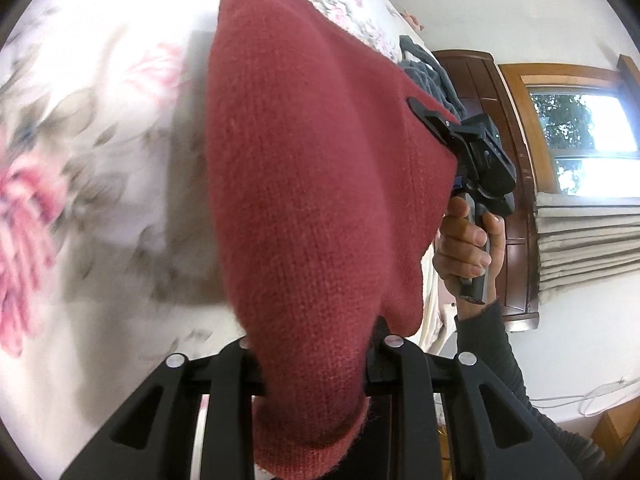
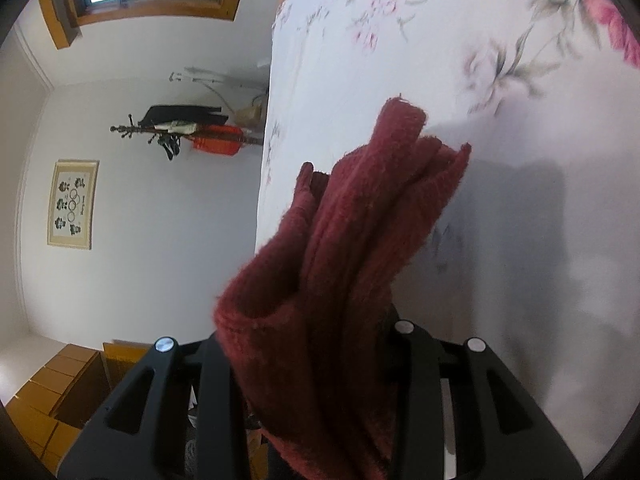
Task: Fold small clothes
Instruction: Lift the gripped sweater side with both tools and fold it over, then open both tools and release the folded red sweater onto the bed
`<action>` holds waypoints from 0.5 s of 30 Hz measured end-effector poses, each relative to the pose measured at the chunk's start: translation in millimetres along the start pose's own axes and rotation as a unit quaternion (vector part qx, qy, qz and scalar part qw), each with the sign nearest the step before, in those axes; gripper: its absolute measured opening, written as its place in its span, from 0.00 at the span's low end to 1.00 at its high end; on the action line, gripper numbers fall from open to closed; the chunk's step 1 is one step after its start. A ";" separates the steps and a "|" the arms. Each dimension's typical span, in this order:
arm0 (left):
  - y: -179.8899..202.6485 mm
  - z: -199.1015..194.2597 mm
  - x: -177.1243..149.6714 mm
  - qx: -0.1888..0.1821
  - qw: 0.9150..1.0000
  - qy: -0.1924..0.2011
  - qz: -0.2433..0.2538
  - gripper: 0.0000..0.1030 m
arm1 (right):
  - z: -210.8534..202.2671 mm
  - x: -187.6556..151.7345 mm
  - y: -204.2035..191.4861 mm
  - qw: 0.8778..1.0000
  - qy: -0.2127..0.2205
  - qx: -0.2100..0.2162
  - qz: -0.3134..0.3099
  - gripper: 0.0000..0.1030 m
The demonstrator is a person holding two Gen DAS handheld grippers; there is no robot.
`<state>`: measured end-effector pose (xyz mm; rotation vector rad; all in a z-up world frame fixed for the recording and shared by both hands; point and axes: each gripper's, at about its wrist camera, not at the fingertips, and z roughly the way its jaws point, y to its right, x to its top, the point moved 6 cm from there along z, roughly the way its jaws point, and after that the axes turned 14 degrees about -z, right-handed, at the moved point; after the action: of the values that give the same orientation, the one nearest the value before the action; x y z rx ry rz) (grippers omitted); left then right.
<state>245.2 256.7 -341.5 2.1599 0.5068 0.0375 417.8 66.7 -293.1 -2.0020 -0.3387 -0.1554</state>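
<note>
Both hand-held grippers clamp the red knit garment [image 1: 304, 200], held up over the floral bed [image 1: 100, 120]: the left hand-held gripper [image 1: 312, 364] on one end, the right hand-held gripper [image 2: 320, 340] on the bunched other end. Best to keep it taut and level, lowering it flat.

Dark red knitted garment [image 1: 312, 184], small, soft and fuzzy, fine stitch rows plain across its face. Held up off the floral bedsheet rather than lying flat, stretched in a broad panel that narrows toward the near end. Far corner lifted and pinched at the right side; near end bunched into a thick roll. Seen from the right wrist, gathered into several lengthwise folds [image 2: 344, 264], layered edges fanning out at the far tip, one fold curling open at the left. Possibly a sweater; shape too crumpled to tell.
</note>
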 end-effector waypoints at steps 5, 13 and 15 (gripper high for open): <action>-30.5 -10.0 -17.5 0.000 1.000 0.000 -0.018 0.24 | 32.9 -27.8 0.0 0.999 -0.028 -0.001 0.015 0.31; -97.3 2.7 -30.9 0.015 0.998 0.001 -0.069 0.36 | 64.7 -61.6 34.9 0.996 -0.066 -0.036 0.042 0.38; -112.8 7.8 -30.3 0.015 0.995 0.011 -0.099 0.48 | 54.0 -61.0 44.6 0.996 -0.052 -0.049 0.052 0.57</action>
<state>180.4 298.1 -429.7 2.1298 0.7352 -0.0563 371.2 86.6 -370.9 -2.1236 -0.2982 -0.0020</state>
